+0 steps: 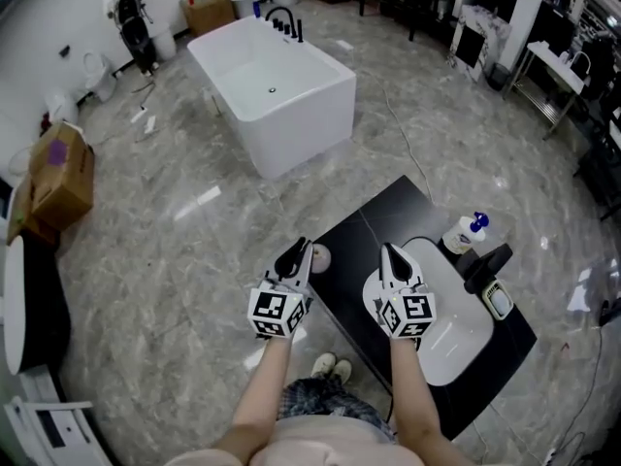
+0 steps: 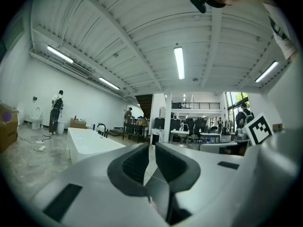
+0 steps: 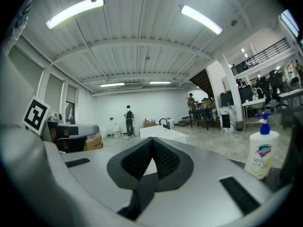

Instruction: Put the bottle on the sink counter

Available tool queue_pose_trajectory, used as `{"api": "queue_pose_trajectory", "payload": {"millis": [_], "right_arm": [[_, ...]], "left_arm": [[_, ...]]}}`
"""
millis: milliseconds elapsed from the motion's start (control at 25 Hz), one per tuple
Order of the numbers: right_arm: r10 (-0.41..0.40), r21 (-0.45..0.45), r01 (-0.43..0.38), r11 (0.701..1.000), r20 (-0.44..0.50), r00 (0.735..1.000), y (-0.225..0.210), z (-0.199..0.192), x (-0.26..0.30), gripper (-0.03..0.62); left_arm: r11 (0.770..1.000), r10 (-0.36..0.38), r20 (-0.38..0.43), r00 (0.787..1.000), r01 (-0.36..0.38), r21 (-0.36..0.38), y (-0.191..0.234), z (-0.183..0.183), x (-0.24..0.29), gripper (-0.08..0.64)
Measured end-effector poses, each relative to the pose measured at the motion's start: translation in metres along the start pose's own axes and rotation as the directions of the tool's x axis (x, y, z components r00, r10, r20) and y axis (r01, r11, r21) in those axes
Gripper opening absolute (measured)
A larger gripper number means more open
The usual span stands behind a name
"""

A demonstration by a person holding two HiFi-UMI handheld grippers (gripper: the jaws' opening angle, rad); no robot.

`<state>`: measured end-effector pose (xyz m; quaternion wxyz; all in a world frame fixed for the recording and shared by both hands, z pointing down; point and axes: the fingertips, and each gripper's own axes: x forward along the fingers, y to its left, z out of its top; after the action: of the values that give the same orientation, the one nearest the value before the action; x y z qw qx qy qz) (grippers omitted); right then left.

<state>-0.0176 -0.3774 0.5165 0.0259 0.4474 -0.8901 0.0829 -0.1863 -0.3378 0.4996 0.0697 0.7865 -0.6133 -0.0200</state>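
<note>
Head view: black counter (image 1: pixel 374 223) with white basin (image 1: pixel 456 352) on grey marble floor (image 1: pixel 175 260), bathtub (image 1: pixel 277 90) beyond; white bottle (image 1: pixel 464 233), blue pump, upright at counter's far edge beside faucet (image 1: pixel 485 265). Left gripper view: left claw (image 2: pixel 149 150) barely parted, empty. Right gripper view: right claw (image 3: pixel 152 142) pinched together, empty; bottle off right.

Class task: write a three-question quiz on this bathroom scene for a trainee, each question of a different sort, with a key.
1. True or false: the bottle lies inside the basin.
2. Multiple choice: the right tongs are A) shut and empty, B) shut on the bottle, C) wide open.
3. Short answer: what large white fixture stands on the floor beyond the counter?
Key: 1. False: it stands upright on the counter, beside the basin. 2. A. 3. A bathtub.
</note>
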Motion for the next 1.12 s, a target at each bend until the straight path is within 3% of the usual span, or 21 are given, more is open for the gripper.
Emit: {"api": "queue_pose_trajectory", "payload": {"millis": [400, 760, 1120], "right_arm": [[-0.118, -0.02, 0.121, 0.992, 0.117, 0.986, -0.008, 0.07, -0.078, 0.015], [-0.192, -0.024, 0.199, 0.98, 0.165, 0.967, -0.02, 0.079, -0.122, 0.015], [-0.228, -0.082, 0.242, 0.967, 0.147, 0.963, -0.023, 0.076, -0.132, 0.014]], "left_arm": [[0.999, -0.048, 0.043, 0.998, 0.048, -0.005, -0.019, 0.057, -0.038, 0.028], [0.997, -0.071, 0.06, 0.996, 0.07, 0.008, -0.025, 0.067, -0.054, 0.028], [0.997, -0.073, 0.056, 0.996, 0.074, -0.007, -0.021, 0.061, -0.056, 0.028]]}}
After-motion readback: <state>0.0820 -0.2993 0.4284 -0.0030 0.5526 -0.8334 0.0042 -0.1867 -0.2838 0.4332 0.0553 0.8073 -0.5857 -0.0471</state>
